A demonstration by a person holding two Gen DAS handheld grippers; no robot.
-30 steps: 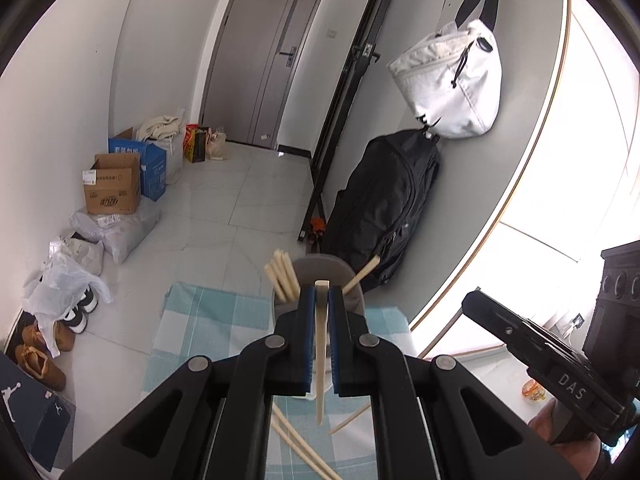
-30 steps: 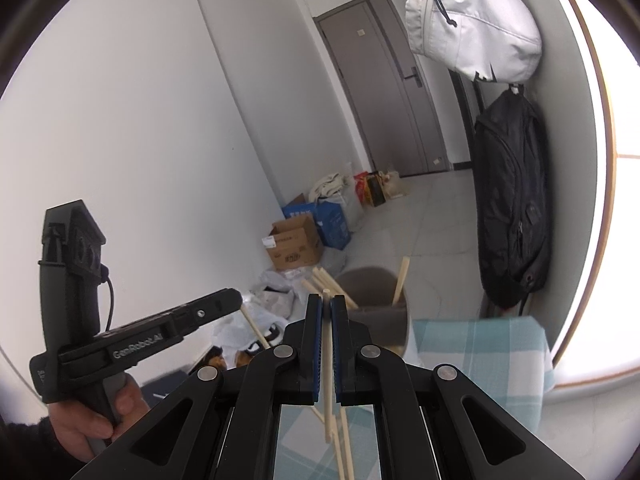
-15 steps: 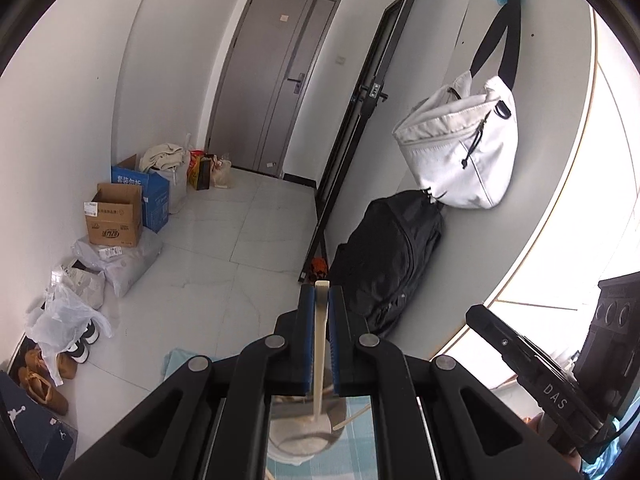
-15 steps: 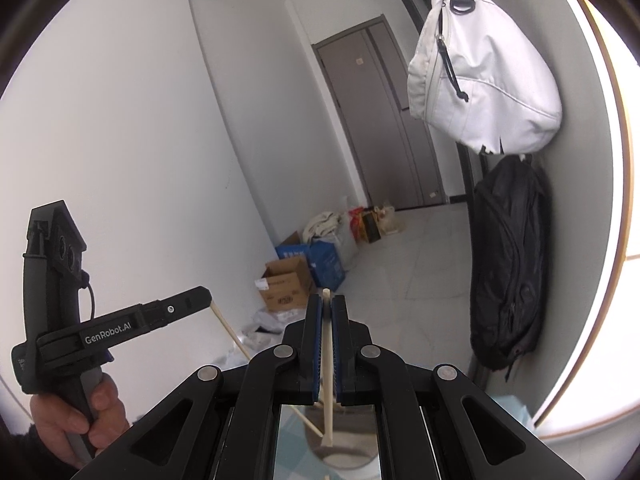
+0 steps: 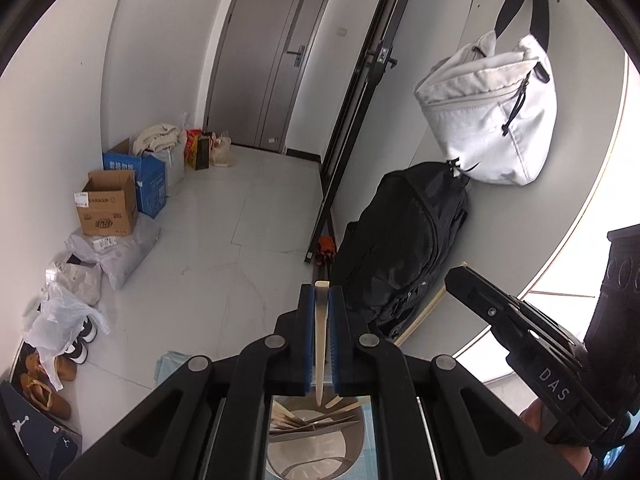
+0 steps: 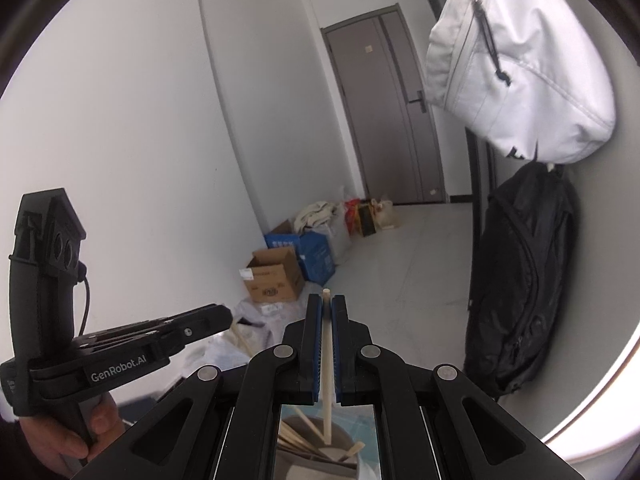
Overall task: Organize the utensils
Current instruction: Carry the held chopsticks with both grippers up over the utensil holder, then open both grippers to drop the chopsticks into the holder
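Pale matt wooden chopstick (image 5: 321,332), glossy floor tiles (image 5: 224,248)

Below you the tiled floor (image 5: 208,240) is carrying cardboard boxes (image 5: 107,209), plastic bags (image 5: 116,248) and shoes (image 5: 44,376) along its left wall, with a black backpack (image 5: 404,248) leaning at the right.

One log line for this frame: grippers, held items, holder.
left gripper: shut on chopstick | right gripper: shut on chopstick | both above holder | holder: has chopsticks
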